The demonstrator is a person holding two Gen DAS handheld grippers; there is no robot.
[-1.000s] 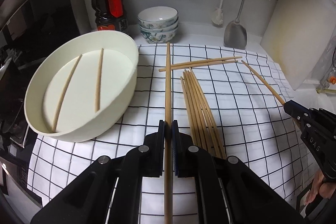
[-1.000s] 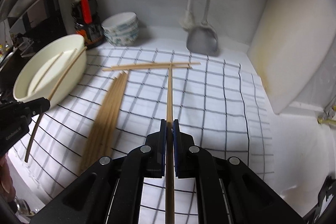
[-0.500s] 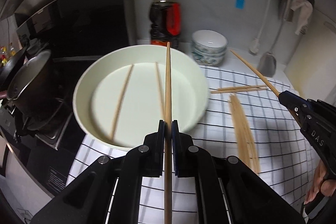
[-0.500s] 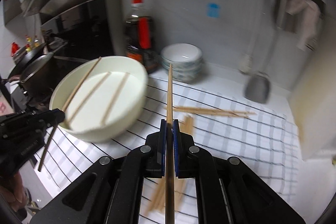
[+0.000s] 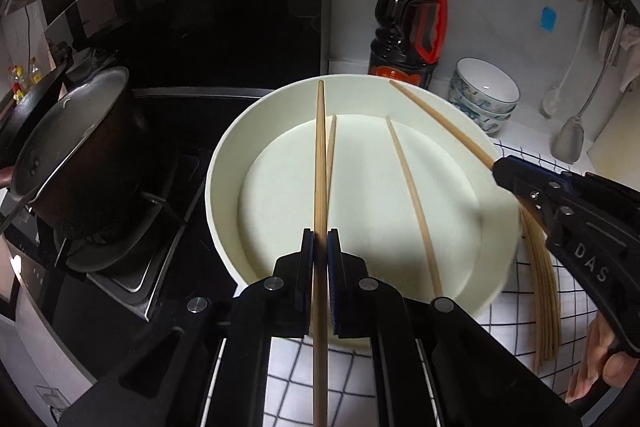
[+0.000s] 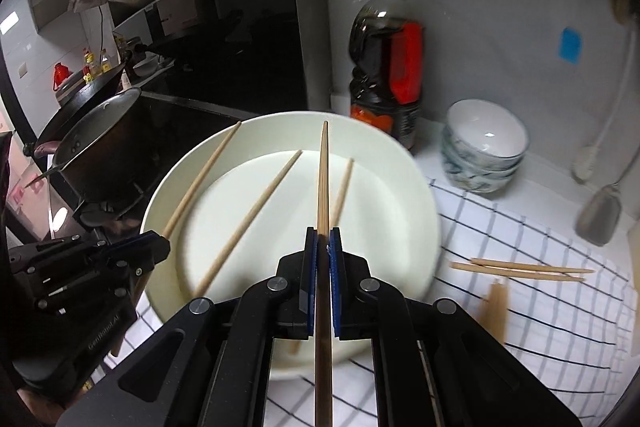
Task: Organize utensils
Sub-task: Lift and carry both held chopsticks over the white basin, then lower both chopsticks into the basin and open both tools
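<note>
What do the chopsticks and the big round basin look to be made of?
Chopsticks: likely bamboo or wood, with a matt tan surface and tapered tips. Basin: probably plastic or melamine, a smooth, even cream wall with a soft sheen; ceramic can't be ruled out.

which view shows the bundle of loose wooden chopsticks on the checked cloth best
The left wrist view: the bundle of loose wooden chopsticks runs nearly full length, sharp, beside the round cream tub. The right wrist view gives only a blurred end of it, cut off by the tongs' frame.
</note>
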